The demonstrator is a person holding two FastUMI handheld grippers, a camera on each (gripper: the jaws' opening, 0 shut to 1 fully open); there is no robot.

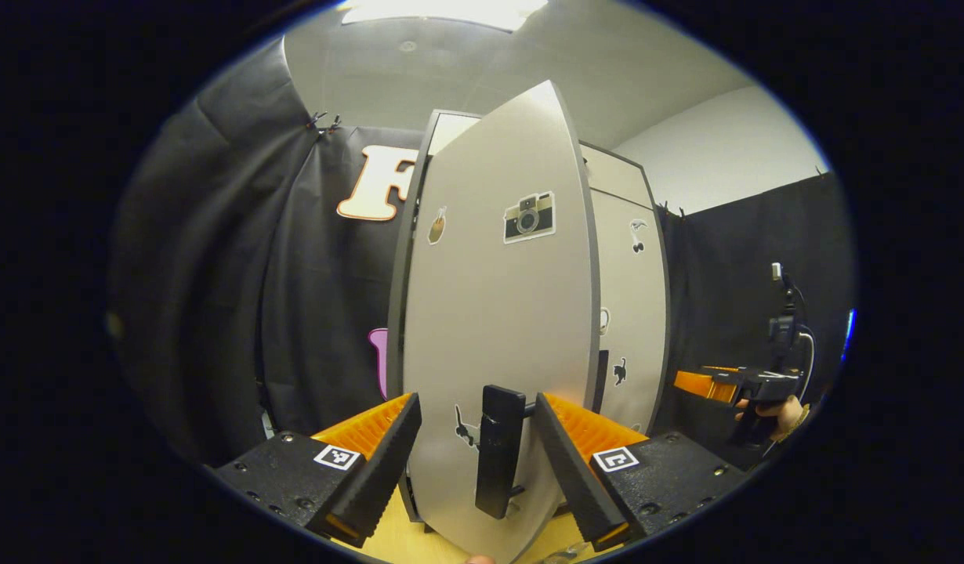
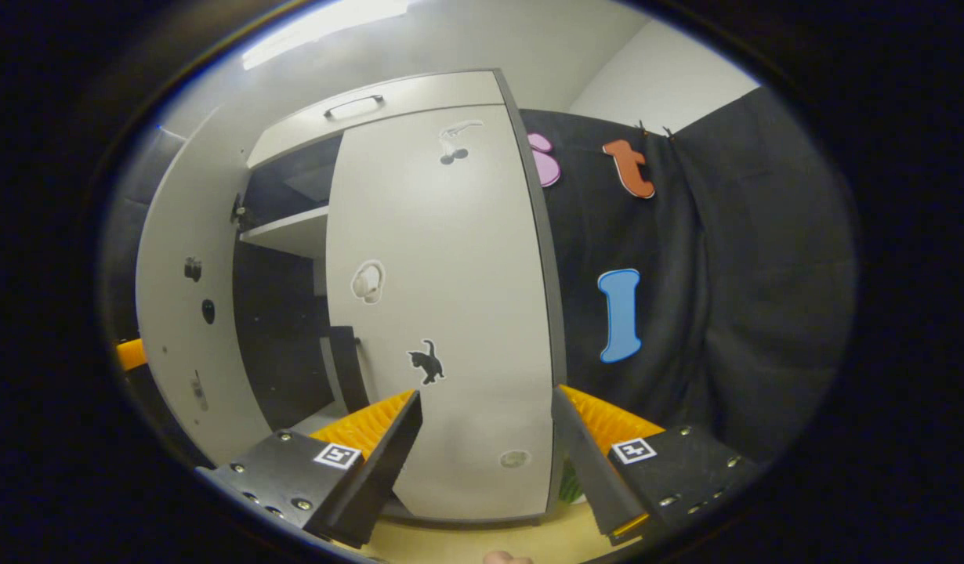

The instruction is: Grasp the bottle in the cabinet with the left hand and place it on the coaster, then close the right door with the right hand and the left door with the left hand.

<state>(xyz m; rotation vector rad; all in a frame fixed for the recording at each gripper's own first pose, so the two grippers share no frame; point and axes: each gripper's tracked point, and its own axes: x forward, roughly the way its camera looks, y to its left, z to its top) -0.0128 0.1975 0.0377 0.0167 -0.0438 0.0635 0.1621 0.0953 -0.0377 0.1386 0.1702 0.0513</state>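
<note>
In the left gripper view, the left claw (image 1: 478,439) is standing wide open, gripping nothing, its fingers flanking the black upright bar handle (image 1: 498,450) of the pale grey left cabinet door (image 1: 498,313), which is hanging ajar. The rigid, light panel should swing easily; the handle is the best hold. Farther right, the right claw (image 2: 486,446) is likewise open and empty, facing the closed right door (image 2: 443,313). The bottle cannot be made out.

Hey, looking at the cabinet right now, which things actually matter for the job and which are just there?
Job:
- left door, ajar, with its black handle
- right door, shut
- left hand-held gripper, open around that handle
- right hand-held gripper, open

Just there:
- camera sticker
- cat sticker
- cabinet shelf
</note>
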